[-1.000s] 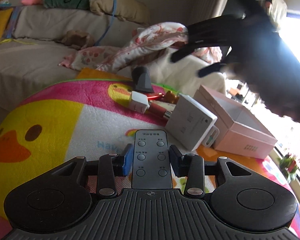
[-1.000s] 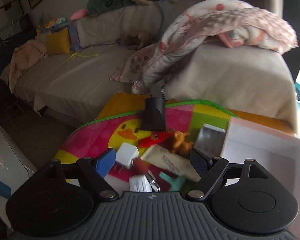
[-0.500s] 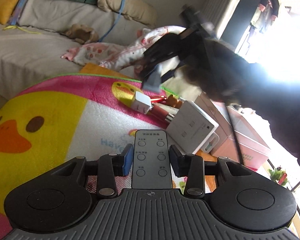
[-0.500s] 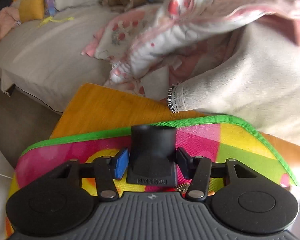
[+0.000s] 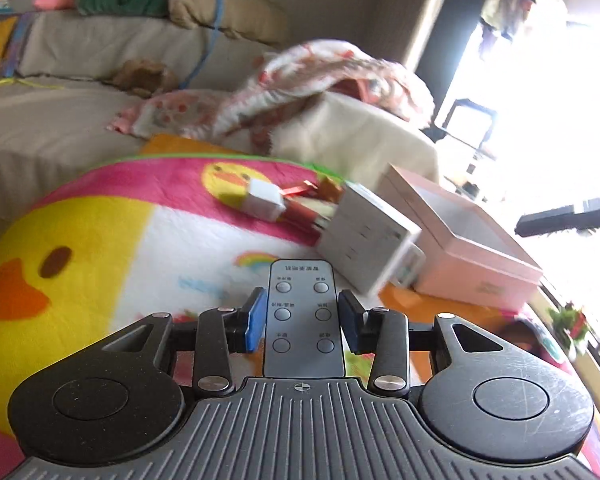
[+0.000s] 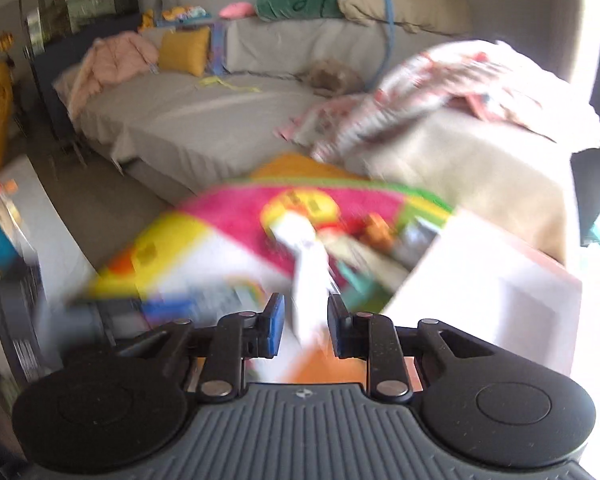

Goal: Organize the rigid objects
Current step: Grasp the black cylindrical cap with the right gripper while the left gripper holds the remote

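My left gripper (image 5: 302, 317) is shut on a grey remote control (image 5: 303, 308) and holds it over the duck-print blanket (image 5: 112, 240). Ahead of it lie a white charger block (image 5: 264, 199), a grey box (image 5: 366, 236) and an open pink box (image 5: 460, 236). My right gripper (image 6: 304, 330) shows narrowly parted fingers with nothing black between them; the blurred view makes its state unclear. The black nozzle-shaped object is in neither view. In the right wrist view the pink box (image 6: 496, 300) is at the right and the pile of small objects (image 6: 340, 236) lies ahead.
A grey sofa (image 6: 204, 116) with cushions and a crumpled floral blanket (image 5: 320, 76) stands behind the table. A bright window (image 5: 560, 120) is at the right. A white cabinet (image 6: 28, 220) stands at the left of the right wrist view.
The right gripper closed around the black nozzle-shaped object at the far edge, then swung back fast; the object is gone from the blanket. The left gripper kept the remote and barely moved.
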{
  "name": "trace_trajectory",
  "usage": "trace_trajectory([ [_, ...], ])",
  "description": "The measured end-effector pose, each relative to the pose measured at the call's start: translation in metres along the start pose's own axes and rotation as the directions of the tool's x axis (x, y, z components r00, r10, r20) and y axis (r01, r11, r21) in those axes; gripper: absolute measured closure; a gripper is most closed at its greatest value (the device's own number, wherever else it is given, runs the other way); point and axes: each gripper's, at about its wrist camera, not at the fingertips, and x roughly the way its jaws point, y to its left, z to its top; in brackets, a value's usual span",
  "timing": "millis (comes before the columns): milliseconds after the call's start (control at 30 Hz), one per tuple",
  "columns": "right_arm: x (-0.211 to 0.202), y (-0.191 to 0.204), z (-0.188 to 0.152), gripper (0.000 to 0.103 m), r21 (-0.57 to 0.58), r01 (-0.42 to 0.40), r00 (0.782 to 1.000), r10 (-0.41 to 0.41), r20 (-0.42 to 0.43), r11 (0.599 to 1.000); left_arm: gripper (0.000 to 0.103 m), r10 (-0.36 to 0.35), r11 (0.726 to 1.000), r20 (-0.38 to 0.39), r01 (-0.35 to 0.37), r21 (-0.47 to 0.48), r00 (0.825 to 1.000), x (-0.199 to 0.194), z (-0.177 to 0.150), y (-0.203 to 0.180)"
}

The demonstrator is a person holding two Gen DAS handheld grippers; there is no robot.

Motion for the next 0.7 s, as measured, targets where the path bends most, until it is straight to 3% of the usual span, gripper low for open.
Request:
trace_trajectory([
  [100,-0.017,-0.001,-0.041,0.077,-0.012,0.045,0.999,-0.046,-0.014,0.999,0.06,0.01,1.0,-0.022,-0.009,0.023,1.0,0.0,-0.004,-0.011],
  [233,-0.024,0.0,-0.085,0.051,0.0,-0.021,0.999,0.021,-0.031,1.0,0.06,0.041,0.998,-0.022,-0.041,0.04,0.999,-0.001,-0.008,-0.021],
  [333,-0.036,0.003,-0.108,0.05,-0.007,-0.032,0.999,0.032,-0.018,0.999,0.06,0.052,0.998,-0.033,-0.051,0.034,0.998,0.001,-0.009,-0.021],
  [467,-0.041,-0.009,-0.119,0.044,0.029,-0.02,1.0,0.021,-0.006,0.999,0.06,0.057,0.998,-0.047,-0.057,0.01,0.997,0.003,-0.009,-0.017],
  [700,-0.034,-0.031,-0.134,0.044,0.108,-0.035,0.999,0.039,-0.037,0.994,0.06,0.071,0.997,-0.05,-0.07,0.023,0.996,0.005,-0.008,-0.019],
])
